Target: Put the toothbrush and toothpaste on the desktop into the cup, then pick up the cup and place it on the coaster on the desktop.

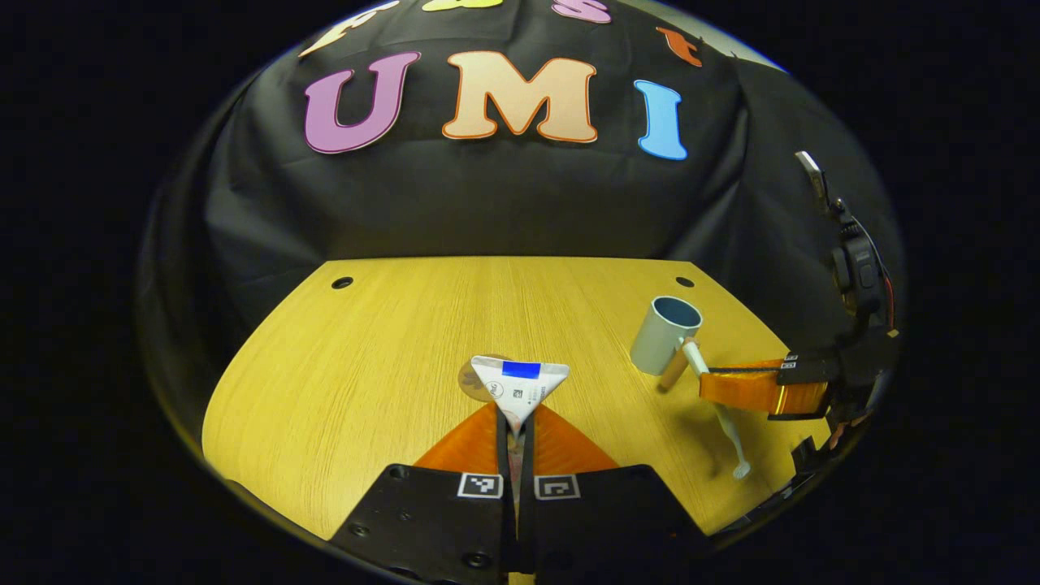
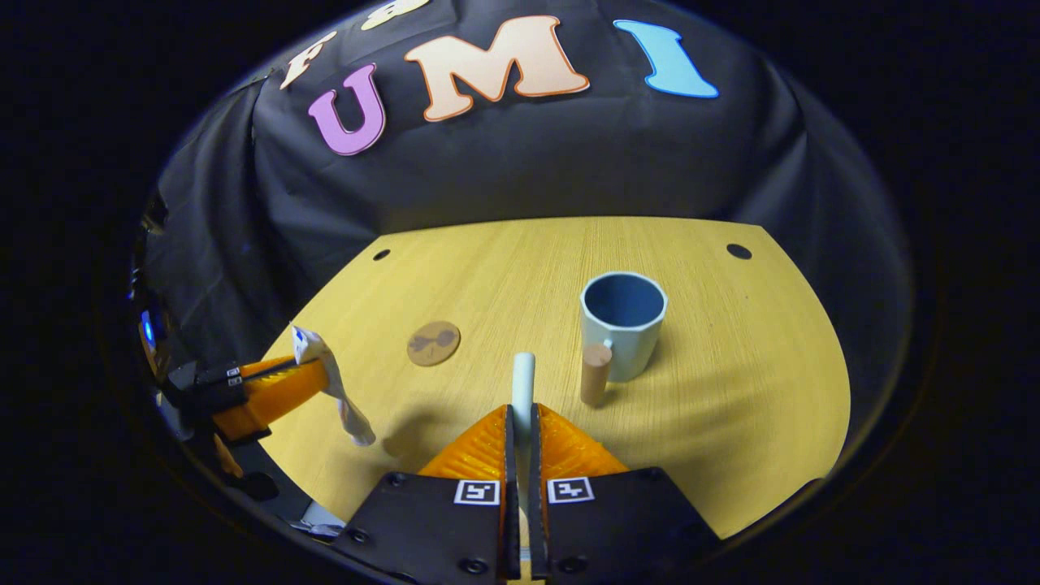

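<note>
My left gripper (image 1: 517, 435) is shut on a white toothpaste tube (image 1: 520, 386) with a blue patch, held above the wooden desktop (image 1: 366, 366). My right gripper (image 2: 520, 426) is shut on a white toothbrush (image 2: 523, 378) that sticks up between its fingers. The pale blue cup (image 2: 623, 325) stands upright just ahead and right of it, its wooden handle (image 2: 595, 374) facing the gripper. In the left gripper view the cup (image 1: 665, 333) stands at the right, with the right gripper (image 1: 708, 388) holding the toothbrush (image 1: 729, 431) beside it. The round brown coaster (image 2: 433, 343) lies flat left of the cup.
The left gripper (image 2: 318, 378) with the toothpaste (image 2: 337, 398) hangs over the desktop's left edge in the right gripper view. The coaster (image 1: 465, 380) peeks out behind the tube in the left gripper view. Small dark holes (image 2: 738, 251) mark the desktop's far corners. Black cloth closes the back.
</note>
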The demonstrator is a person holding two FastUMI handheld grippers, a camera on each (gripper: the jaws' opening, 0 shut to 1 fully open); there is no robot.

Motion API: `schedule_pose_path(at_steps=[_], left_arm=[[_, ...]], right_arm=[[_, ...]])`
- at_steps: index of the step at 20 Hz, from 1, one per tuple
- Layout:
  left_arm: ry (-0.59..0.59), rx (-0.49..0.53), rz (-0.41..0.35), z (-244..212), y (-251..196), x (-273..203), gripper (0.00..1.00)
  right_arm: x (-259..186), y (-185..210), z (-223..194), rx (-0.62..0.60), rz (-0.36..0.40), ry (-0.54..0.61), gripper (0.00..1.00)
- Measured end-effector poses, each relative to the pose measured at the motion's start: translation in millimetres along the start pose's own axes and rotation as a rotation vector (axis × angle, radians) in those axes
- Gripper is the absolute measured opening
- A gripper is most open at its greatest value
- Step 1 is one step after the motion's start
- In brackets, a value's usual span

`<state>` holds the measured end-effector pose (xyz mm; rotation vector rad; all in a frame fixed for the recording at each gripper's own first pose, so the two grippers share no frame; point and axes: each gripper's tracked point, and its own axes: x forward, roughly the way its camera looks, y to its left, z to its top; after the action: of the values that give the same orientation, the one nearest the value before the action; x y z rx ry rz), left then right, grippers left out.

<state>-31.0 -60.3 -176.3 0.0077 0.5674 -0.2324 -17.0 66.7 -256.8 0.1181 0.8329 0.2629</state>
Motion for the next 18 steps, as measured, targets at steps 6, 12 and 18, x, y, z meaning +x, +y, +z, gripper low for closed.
schedule_pose_path(at_steps=[6,12,18], left_arm=[[-0.025,-0.016,-0.01,15.7,-6.9,-12.5,0.0],[-0.034,-0.049,0.003,22.5,-10.0,-20.4,0.0],[-0.037,-0.075,0.04,28.3,-10.5,-25.7,0.0]], right_arm=[[-1.9,2.2,82.9,0.042,0.044,-0.183,0.07],[16.7,-24.8,148.9,0.09,0.035,-0.324,0.07],[47.6,-58.0,191.4,0.135,-0.004,-0.418,0.07]])
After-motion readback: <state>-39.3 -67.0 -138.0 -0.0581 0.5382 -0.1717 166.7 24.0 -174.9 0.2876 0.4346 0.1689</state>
